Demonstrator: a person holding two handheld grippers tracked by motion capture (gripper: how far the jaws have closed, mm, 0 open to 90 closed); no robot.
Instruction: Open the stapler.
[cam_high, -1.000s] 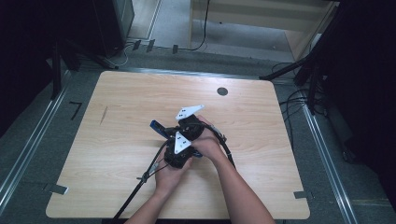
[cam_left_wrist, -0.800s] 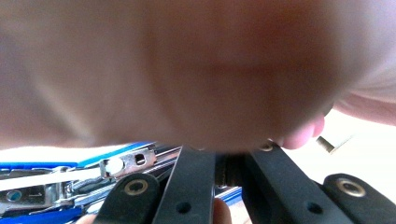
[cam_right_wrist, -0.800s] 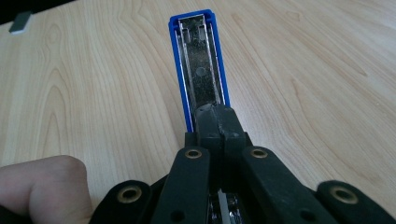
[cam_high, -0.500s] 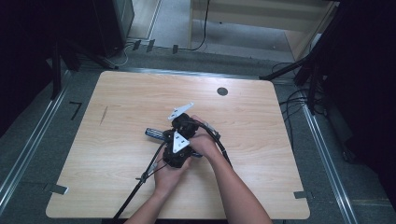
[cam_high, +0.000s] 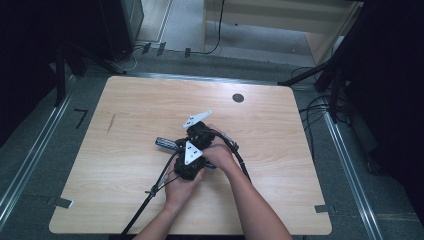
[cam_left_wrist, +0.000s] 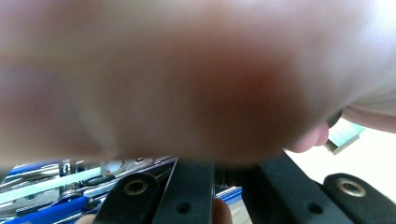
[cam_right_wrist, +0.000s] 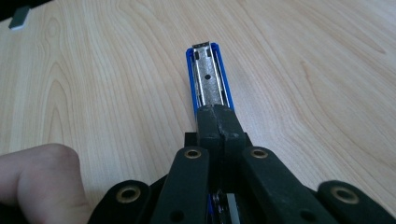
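Both hands hold their grippers close together at the middle of the wooden table (cam_high: 300, 165). A blue stapler (cam_high: 167, 143) lies open under them, its metal channel (cam_right_wrist: 210, 79) pointing away from the right gripper (cam_right_wrist: 217, 119). That gripper's jaws are pressed together just above the stapler's near end. In the high view the right gripper (cam_high: 196, 134) sits just beyond the left gripper (cam_high: 189, 160). In the left gripper view a blurred hand (cam_left_wrist: 177, 74) covers the left gripper's (cam_left_wrist: 224, 175) jaw tips. Blue and metal stapler parts (cam_left_wrist: 56, 196) show at lower left. A strip of staples (cam_left_wrist: 345, 136) is by a fingertip.
Black cables (cam_high: 150, 192) trail off the table's near edge at the left. A round dark cable port (cam_high: 238, 98) sits near the far edge. A small grey block (cam_right_wrist: 19, 18) lies far off on the tabletop. Dark stands and cables surround the table.
The stapler's blue end has slid slightly nearer the person. Both hands stay together at mid-table.
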